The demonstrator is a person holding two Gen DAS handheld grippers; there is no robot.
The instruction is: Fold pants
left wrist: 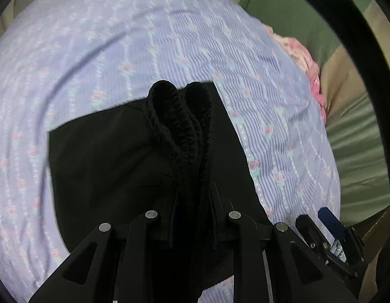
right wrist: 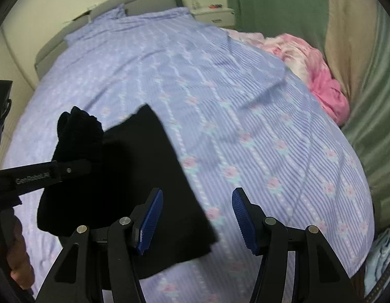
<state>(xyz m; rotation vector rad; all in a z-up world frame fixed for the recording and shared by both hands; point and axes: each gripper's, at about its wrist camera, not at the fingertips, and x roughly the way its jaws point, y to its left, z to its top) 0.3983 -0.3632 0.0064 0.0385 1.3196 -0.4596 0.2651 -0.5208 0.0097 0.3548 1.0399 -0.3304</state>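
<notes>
left gripper point(left wrist: 192, 197) jaws clenched on the black pants point(left wrist: 114, 156); right gripper point(right wrist: 197, 217) jaws released above the bed point(right wrist: 245, 101).

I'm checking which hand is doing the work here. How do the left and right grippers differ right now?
The left gripper is shut on a bunched fold of the black fabric pants; the right gripper stands open and holds nothing. The left one's blue pads are hidden by cloth, while the right one's blue ribbed pads show plainly. Both are black two-finger grippers pointing down over the lilac floral striped bedspread.
</notes>
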